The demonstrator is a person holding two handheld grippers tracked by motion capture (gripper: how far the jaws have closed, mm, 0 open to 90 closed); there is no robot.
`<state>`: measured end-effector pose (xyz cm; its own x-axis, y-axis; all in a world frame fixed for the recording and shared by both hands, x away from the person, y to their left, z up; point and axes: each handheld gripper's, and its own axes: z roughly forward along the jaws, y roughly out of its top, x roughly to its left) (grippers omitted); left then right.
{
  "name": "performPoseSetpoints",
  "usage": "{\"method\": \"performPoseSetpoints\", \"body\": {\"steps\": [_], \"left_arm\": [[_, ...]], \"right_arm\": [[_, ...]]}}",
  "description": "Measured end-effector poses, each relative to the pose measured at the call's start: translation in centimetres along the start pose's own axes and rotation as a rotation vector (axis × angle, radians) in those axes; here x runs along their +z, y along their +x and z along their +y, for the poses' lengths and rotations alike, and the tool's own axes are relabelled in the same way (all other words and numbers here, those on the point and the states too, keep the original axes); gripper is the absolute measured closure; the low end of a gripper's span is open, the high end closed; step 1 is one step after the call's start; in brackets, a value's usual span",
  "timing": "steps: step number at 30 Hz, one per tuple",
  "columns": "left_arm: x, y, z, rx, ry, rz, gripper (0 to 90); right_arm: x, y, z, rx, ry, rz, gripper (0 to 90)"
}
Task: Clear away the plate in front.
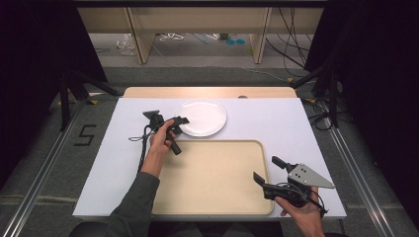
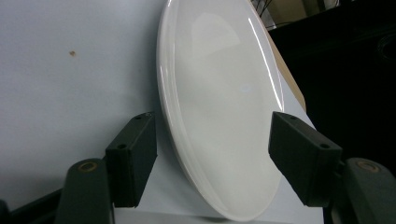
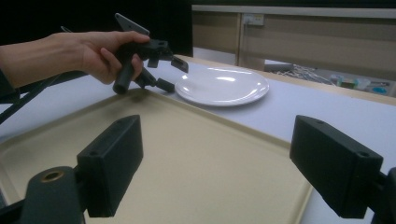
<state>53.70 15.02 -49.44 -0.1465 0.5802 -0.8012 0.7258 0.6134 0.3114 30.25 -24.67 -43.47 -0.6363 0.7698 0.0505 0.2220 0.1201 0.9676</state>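
A white plate [image 1: 202, 117] lies on the white table cover just behind the beige tray [image 1: 212, 142]. My left gripper [image 1: 181, 126] is at the plate's left rim, turned on its side. In the left gripper view the plate [image 2: 224, 102] has its near edge between the two jaws of the gripper [image 2: 212, 149], with a gap at each pad, so it is open. From the right gripper view, that left gripper [image 3: 175, 75] has one jaw above the plate [image 3: 224, 86] and one low beside it. My right gripper [image 1: 267, 169] stands open by the tray's right front corner, nothing between its jaws [image 3: 219, 158].
The tray [image 3: 261, 133] is bare and takes up the front middle of the white cover [image 1: 296, 128]. A wooden table edge [image 1: 207, 92] runs behind the plate. Black stand legs [image 1: 74, 89] and cables [image 1: 316, 118] are on the floor at both sides.
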Motion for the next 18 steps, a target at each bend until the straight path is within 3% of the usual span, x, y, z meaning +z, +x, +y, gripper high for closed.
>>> {"method": "performPoseSetpoints", "body": {"steps": [1,7,13,18], "left_arm": [[-0.03,0.16,0.02,0.010,0.013,0.002,33.5],[0.39,0.18,-0.10,-0.033,0.002,-0.030,37.3],[0.72,0.26,0.04,-0.076,-0.019,-0.023,41.3],[0.81,0.60,0.16,-0.079,-0.013,-0.011,44.6]], "right_arm": [[0.00,0.00,-0.01,0.000,0.001,0.000,18.2],[0.00,-0.02,0.00,-0.001,0.000,0.000,18.3],[-0.03,0.00,0.02,-0.003,0.003,-0.002,18.4],[0.01,-0.02,-0.01,0.001,-0.003,0.003,18.5]]}}
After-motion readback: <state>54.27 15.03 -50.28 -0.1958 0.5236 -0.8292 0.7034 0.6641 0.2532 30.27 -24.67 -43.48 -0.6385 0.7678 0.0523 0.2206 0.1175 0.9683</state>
